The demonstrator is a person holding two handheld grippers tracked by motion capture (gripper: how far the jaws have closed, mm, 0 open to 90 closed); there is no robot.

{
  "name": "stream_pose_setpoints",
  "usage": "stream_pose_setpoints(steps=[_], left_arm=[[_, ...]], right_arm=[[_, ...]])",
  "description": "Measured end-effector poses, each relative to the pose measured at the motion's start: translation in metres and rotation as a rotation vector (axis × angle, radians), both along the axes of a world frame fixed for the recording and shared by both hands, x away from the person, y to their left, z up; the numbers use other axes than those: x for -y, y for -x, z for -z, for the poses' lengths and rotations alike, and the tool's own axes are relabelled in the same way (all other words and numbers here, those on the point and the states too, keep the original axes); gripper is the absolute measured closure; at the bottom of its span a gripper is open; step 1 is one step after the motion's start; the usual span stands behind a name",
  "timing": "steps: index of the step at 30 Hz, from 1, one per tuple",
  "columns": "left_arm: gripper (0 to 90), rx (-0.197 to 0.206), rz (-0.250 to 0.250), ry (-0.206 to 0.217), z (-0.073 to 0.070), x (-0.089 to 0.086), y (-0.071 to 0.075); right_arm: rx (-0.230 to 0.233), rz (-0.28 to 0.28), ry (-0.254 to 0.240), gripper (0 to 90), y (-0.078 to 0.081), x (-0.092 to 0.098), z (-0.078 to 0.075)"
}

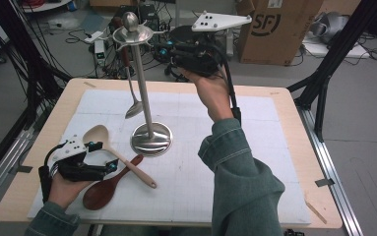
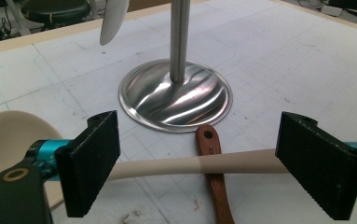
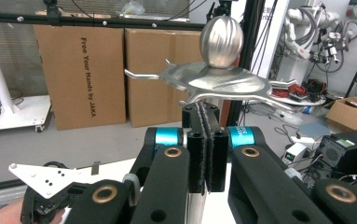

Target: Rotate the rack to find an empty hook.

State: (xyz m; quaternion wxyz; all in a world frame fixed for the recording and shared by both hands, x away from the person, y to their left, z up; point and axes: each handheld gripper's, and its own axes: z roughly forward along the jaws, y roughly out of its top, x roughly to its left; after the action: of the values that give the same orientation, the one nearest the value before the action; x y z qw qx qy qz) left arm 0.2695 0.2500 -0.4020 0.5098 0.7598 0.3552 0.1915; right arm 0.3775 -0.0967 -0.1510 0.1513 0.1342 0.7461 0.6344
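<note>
Cream spoon (image 1: 111, 148) handle toward lower right between open left tongs (image 1: 108, 165); right tongs (image 3: 204, 140) closed.

**Mostly cream, brown and silver here**

Cream spoon (image 1: 108, 145) lying over a reddish-brown wooden one (image 1: 108, 185), shiny silver stand (image 1: 150, 132), white gridded mat (image 1: 255, 162) on the pale wood counter (image 1: 53, 123). Black tongs (image 2: 213, 163) with teal bits.

A wooden surface (image 1: 284, 105) is carrying a white mat (image 1: 255, 142). A shiny stand (image 1: 151, 138), a pale spoon (image 1: 119, 153) and a brown spoon (image 1: 105, 188) are resting on it.
</note>
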Motion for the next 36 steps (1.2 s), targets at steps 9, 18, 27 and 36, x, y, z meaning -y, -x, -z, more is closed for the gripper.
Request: stream_pose_setpoints(steps=[9,18,27,36], left_arm=[[14.5,0.001,0.0,-0.001,0.0,0.0,0.0],[14.4,0.0,0.001,0.003,0.0,0.0,0.0],[14.5,0.002,0.001,0.003,-0.001,0.0,0.0],[14.5,0.003,0.0,0.004,-0.001,0.001,0.0]], right_arm=[[0.014,-0.015,0.007,89.4,0.003,-0.007,-0.003],[0.018,-0.039,0.012,89.4,0.007,-0.017,-0.003],[0.021,-0.064,0.024,89.4,0.01,-0.033,-0.004],[0.022,-0.067,0.03,89.4,0.011,-0.042,-0.004]])
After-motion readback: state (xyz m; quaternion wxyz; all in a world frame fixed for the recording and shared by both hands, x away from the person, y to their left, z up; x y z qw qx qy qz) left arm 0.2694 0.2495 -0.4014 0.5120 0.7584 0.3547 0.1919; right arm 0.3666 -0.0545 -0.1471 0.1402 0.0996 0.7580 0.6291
